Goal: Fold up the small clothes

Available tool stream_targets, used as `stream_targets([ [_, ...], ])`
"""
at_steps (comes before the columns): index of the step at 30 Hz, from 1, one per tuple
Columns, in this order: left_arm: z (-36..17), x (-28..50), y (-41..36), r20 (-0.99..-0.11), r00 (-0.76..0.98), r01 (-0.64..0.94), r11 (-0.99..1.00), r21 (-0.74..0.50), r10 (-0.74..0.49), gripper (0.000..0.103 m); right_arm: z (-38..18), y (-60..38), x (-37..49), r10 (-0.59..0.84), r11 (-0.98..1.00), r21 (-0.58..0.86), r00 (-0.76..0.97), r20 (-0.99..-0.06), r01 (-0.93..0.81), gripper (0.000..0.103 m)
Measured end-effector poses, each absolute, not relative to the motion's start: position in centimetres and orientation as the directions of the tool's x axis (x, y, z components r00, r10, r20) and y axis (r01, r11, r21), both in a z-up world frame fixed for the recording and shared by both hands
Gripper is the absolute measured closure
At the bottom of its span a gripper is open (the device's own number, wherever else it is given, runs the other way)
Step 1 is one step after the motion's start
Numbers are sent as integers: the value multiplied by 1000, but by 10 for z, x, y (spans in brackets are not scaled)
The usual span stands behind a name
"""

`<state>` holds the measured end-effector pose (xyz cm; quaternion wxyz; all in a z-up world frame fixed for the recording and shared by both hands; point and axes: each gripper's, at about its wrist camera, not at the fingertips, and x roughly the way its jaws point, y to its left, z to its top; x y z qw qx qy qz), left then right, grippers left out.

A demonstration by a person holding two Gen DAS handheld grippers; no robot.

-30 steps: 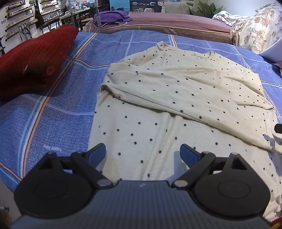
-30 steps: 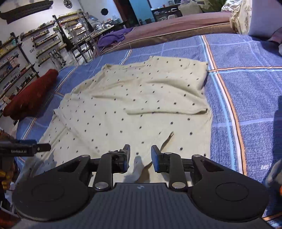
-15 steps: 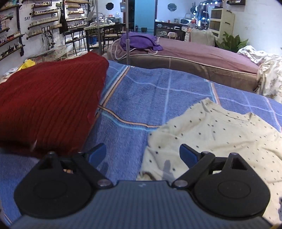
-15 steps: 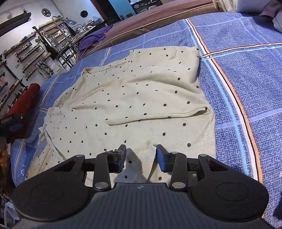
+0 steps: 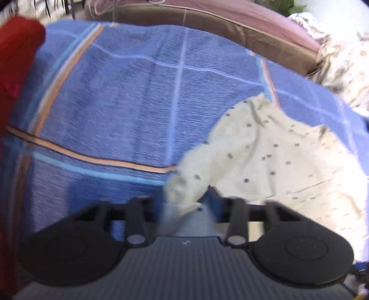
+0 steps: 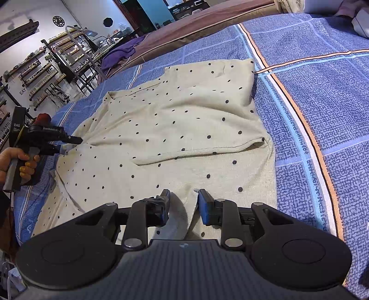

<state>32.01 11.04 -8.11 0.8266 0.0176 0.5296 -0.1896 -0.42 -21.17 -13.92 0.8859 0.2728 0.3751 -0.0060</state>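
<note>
A cream shirt with dark dots [image 6: 184, 120] lies spread on the blue checked bedspread [image 6: 322, 103], its upper half folded over. My left gripper [image 5: 185, 203] sits at the shirt's [image 5: 265, 161] left edge. Its jaws are closing, and a bunched corner of cloth fills the gap between them. The right wrist view shows that gripper [image 6: 66, 143] at the far left, held by a hand [image 6: 13, 159]. My right gripper [image 6: 184, 203] is at the near hem, jaws closing. A raised ridge of cloth stands between its fingers, and they stand a little apart from it.
A red knitted garment [image 5: 16, 57] lies at the bed's left side. Behind the bed are a brown mattress [image 5: 230, 20] with a purple cloth [image 6: 122, 50] and floral bedding [image 5: 341, 64]. Wall shelves [image 6: 41, 73] stand beyond the left edge.
My left gripper swept left from the shirt's near hem to its left edge, tipped down and narrowed around the corner. My right gripper's fingers drew closer, raising a cloth ridge between them.
</note>
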Motion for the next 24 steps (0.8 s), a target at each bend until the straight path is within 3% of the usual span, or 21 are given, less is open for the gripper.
stream_targets([
  [1,-79,324,116,-877,362,304,929,-209,-316,93,-140,-213,-4,196,850,481,719,-667,214,57],
  [2,-75,330,123,-864,360,265,927,-266,-351,98,-139,-213,-4,197,850,482,719,-667,213,59],
  [4,-59,340,137,-823,398,200,914,-353,-405,98,-139,-214,-3,199,853,478,716,-669,210,62],
  [6,-39,349,142,-803,491,159,941,-298,-337,98,-140,-215,-3,197,856,473,714,-672,209,72],
  [8,-19,351,144,-750,638,78,983,-164,-176,97,-140,-217,-4,193,854,473,712,-675,216,78],
  [10,-10,357,145,-751,643,76,988,-134,-151,83,-140,-218,-5,194,851,477,712,-674,219,80],
  [13,-15,355,141,-803,553,152,975,-164,-221,79,-141,-219,-5,197,847,484,715,-671,221,80],
  [14,-20,351,136,-822,525,180,973,-146,-221,73,-142,-220,-6,199,844,489,716,-669,222,80],
  [15,-25,346,133,-841,503,203,973,-111,-201,51,-142,-220,-6,201,842,492,717,-668,222,80],
  [16,-31,342,129,-851,494,218,973,-78,-179,37,-142,-221,-6,203,842,493,716,-668,221,80],
  [17,-38,339,125,-858,487,231,971,-57,-166,36,-141,-221,-6,204,842,493,716,-667,220,80],
  [22,-80,325,124,-907,378,240,966,-98,-186,39,-141,-220,-7,204,843,491,717,-667,217,80],
  [23,-80,323,122,-899,398,260,962,-80,-182,45,-141,-220,-7,203,844,491,717,-667,217,80],
  [24,-78,320,121,-895,397,282,955,-93,-204,74,-141,-220,-7,204,844,491,717,-667,217,80],
])
